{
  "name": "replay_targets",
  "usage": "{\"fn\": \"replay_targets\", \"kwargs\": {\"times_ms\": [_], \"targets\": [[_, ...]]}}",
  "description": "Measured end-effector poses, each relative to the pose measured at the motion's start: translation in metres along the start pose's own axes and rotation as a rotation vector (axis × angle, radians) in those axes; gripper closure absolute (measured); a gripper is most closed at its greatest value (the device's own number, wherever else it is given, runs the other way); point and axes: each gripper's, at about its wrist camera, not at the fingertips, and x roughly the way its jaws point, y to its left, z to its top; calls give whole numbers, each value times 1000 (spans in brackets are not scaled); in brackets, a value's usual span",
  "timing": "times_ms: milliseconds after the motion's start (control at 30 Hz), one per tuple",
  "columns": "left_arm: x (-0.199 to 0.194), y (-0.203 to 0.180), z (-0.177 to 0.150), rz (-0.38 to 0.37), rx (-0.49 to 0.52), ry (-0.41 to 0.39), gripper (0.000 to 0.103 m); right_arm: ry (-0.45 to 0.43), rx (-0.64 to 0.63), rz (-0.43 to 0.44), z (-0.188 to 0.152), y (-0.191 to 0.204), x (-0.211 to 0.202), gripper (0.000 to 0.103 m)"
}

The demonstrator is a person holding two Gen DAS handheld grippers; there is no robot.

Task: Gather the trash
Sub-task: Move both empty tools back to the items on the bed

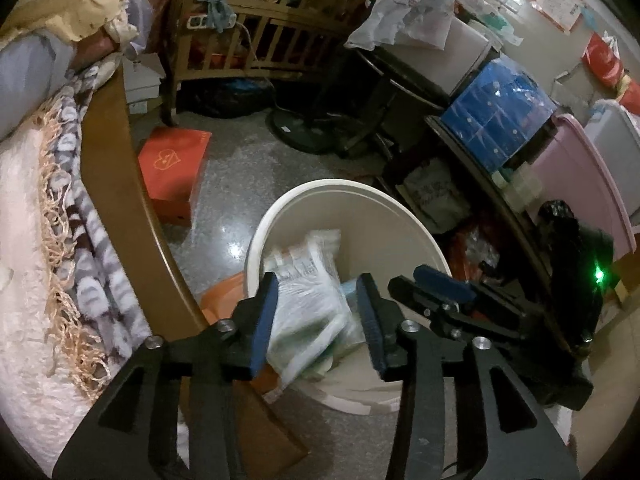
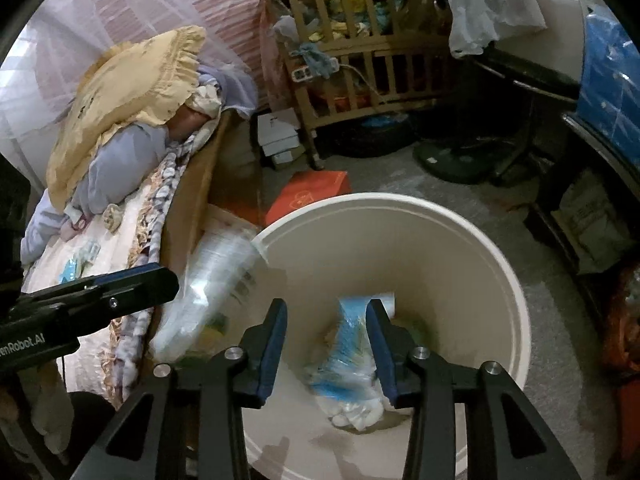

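Below, speckled floor (image 1: 240, 200), cream bin (image 2: 400, 208), cot (image 1: 260, 40).

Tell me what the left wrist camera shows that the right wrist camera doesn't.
Only the left wrist view shows the pink storage bin and the green indicator light. Only the right wrist view shows the yellow frilled pillow on the bed. Both share the cream bucket with plastic packets inside, the orange box, and the wooden crib.
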Motion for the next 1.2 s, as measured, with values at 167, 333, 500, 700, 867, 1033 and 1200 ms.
{"fn": "replay_targets", "kwargs": {"times_ms": [167,333,500,700,867,1033,1200], "targets": [[-7,11,-2,11,-12,-5,62,27,10,20,-4,3,9,64],[-19,20,-4,51,-10,-27,62,43,0,31,-5,12,14,63],[-32,32,-8,96,-11,-51,62,43,-23,43,-3,24,14,62],[-51,47,-13,167,-11,-82,62,46,-37,66,1,42,17,61],[-71,69,-17,225,-37,-106,62,46,-73,95,5,68,18,59],[-93,97,-23,272,-80,-127,62,48,-118,140,11,99,23,49],[-118,130,-34,330,-129,-141,62,68,-177,198,12,140,34,46]]}}
